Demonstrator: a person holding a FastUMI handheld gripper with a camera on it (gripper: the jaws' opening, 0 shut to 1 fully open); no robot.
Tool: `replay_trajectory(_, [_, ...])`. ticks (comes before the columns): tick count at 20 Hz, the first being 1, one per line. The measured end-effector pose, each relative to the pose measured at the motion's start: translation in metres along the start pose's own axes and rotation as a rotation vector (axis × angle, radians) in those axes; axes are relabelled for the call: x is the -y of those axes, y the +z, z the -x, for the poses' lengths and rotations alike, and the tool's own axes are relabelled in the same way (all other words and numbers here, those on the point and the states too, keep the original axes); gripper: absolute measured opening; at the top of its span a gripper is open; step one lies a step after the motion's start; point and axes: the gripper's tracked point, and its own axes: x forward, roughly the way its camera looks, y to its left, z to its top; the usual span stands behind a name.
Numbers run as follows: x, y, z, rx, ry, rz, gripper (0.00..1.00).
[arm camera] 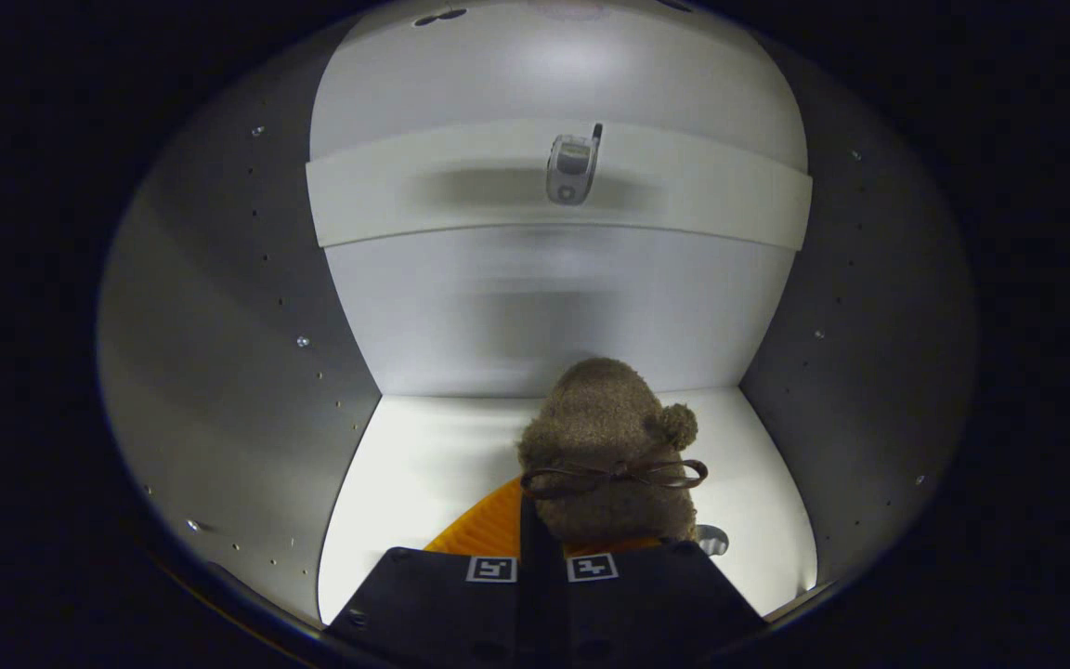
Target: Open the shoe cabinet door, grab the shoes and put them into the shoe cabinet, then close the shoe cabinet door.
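Observation:
I am looking into the shoe cabinet. A fuzzy brown slipper (605,437) with a thin bow, a pompom and an orange sole (489,531) sits low over the cabinet's white floor (405,483), just ahead of my fingers. My gripper (541,559) is shut, its two fingers pressed close together on the slipper's near edge. The slipper's toe points toward the back wall (554,316). I cannot tell whether the sole rests on the floor.
Grey side walls (238,353) with rows of small holes stand left and right. A white cross rail (405,190) spans the back higher up, with a small metal fitting (572,167) at its middle. White floor lies open left of the slipper.

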Motion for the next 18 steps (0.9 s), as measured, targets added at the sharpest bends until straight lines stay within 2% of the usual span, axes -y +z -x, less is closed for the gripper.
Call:
replay_trajectory(2, [-0.002, -0.006, 0.000, -0.015, -0.001, 0.015, 0.06])
replay_trajectory(4, [0.001, -0.007, 0.003, -0.015, -0.022, 0.037, 0.25])
replay_trajectory(5, [0.002, -0.009, 0.008, -0.022, -0.023, 0.038, 0.25])
replay_trajectory(7, [0.002, -0.012, 0.013, -0.021, -0.018, 0.038, 0.59])
replay_trajectory(8, [0.001, -0.012, 0.016, -0.010, -0.015, 0.037, 0.66])
replay_trajectory(11, [0.000, -0.006, 0.036, 0.033, -0.014, 0.024, 0.70])
replay_trajectory(14, [0.004, -0.003, 0.062, 0.081, -0.021, -0.012, 0.87])
replay_trajectory(18, [0.008, 0.002, 0.106, 0.147, -0.025, -0.028, 0.93])
